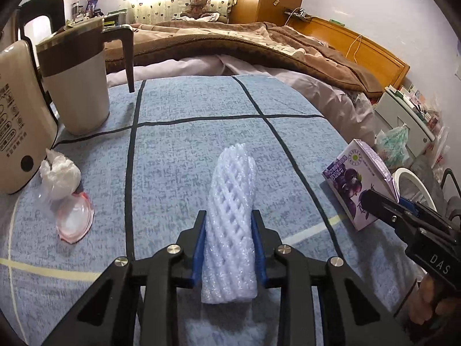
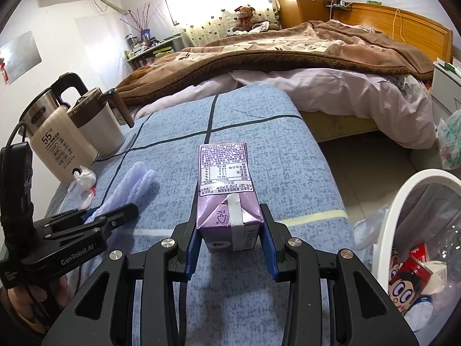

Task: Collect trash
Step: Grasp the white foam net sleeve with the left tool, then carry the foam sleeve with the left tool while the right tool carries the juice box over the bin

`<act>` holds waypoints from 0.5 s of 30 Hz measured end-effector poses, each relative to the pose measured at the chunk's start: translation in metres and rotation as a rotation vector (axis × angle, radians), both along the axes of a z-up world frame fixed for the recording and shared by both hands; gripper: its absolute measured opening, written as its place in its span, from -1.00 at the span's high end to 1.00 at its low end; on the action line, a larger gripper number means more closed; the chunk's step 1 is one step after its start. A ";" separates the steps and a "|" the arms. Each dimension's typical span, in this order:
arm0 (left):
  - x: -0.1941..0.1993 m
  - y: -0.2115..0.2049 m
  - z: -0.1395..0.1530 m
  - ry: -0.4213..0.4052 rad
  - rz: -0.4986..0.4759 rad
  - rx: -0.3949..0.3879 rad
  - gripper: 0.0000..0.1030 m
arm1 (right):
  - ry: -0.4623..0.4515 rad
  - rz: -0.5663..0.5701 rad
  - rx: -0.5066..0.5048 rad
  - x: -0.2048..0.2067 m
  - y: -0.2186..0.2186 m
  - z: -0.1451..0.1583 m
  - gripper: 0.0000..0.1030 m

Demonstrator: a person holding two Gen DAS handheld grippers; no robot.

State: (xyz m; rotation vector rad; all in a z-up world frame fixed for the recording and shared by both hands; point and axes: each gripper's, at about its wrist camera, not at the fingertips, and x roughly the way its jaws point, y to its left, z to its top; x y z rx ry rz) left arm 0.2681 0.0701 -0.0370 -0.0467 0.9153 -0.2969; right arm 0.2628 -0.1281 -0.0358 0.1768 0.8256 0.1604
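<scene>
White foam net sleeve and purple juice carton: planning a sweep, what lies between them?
Only bare blue tablecloth crossed by a black stripe, between the white foam net sleeve and purple juice carton, seen in the left wrist view.

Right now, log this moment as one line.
left gripper: shut on foam net | right gripper: shut on purple carton | left on table: tissue wad | bin: right of table

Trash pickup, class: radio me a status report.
Left gripper shut on foam net. Right gripper shut on purple carton. Tissue wad remains. Bin right, unobstructed.
</scene>
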 end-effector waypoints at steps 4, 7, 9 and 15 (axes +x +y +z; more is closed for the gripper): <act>-0.013 -0.007 0.010 -0.027 -0.008 -0.013 0.42 | -0.008 -0.005 0.002 -0.009 -0.005 0.005 0.26; -0.024 -0.013 0.018 -0.046 -0.020 -0.031 0.42 | -0.023 -0.010 0.004 -0.021 -0.010 0.012 0.26; -0.031 -0.019 0.023 -0.063 -0.030 -0.028 0.42 | -0.031 -0.015 0.005 -0.026 -0.014 0.016 0.26; -0.056 -0.035 0.040 -0.110 -0.057 -0.030 0.42 | -0.061 -0.036 0.009 -0.049 -0.025 0.028 0.26</act>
